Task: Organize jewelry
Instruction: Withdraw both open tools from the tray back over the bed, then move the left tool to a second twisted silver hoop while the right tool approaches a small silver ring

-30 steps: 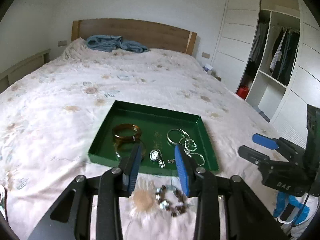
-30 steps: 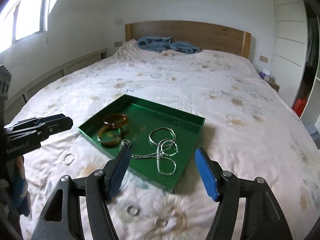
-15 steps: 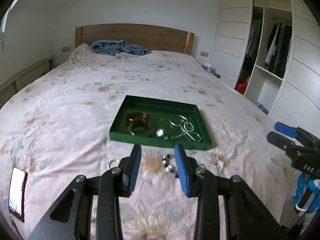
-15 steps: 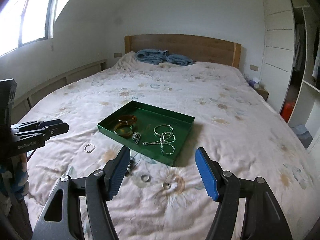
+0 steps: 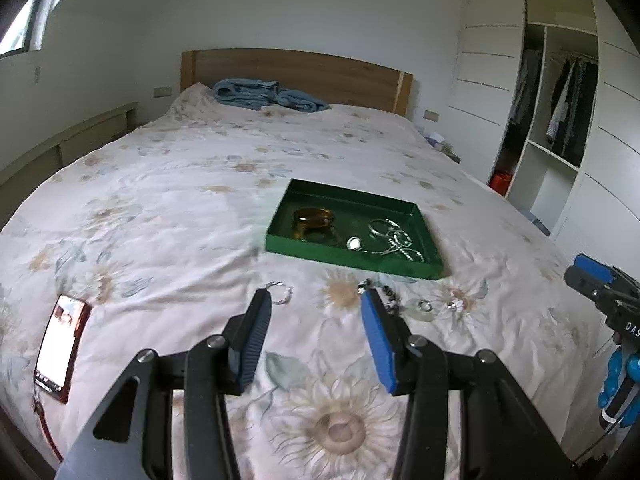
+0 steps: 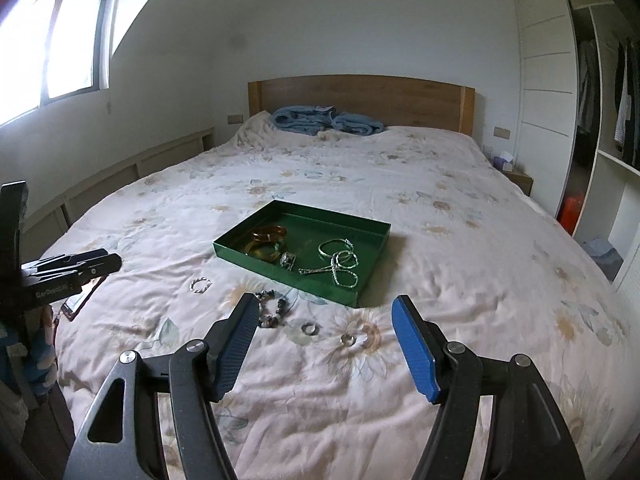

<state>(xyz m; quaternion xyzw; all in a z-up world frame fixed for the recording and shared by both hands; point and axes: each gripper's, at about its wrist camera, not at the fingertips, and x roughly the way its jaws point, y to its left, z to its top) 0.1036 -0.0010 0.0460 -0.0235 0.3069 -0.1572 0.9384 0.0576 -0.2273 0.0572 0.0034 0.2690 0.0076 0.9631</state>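
Note:
A green tray (image 5: 400,266) (image 6: 280,216) lies on the floral bedspread and holds amber bangles (image 5: 314,218) (image 6: 269,235), a small watch (image 5: 353,243) (image 6: 288,259) and silver chains (image 5: 398,240) (image 6: 340,262). On the cover before it lie a beaded bracelet (image 6: 274,308) (image 5: 387,291), two rings (image 6: 309,327) (image 6: 346,338) (image 5: 424,306) (image 5: 454,305) and a silver bracelet (image 6: 200,284) (image 5: 280,290). My left gripper (image 5: 316,300) hovers over the cover with its jaws opening and nothing between them. My right gripper (image 6: 324,304) stands open and empty above the rings.
A phone (image 5: 60,346) with a lit screen lies near the bed's left front edge. Folded blue cloth (image 5: 264,94) sits by the wooden headboard (image 5: 296,72). An open wardrobe (image 5: 560,112) stands to the right of the bed.
Both grippers have pulled back from the tray, which now looks smaller and farther. The left jaws stand wider than before. The phone has come into the left wrist view.

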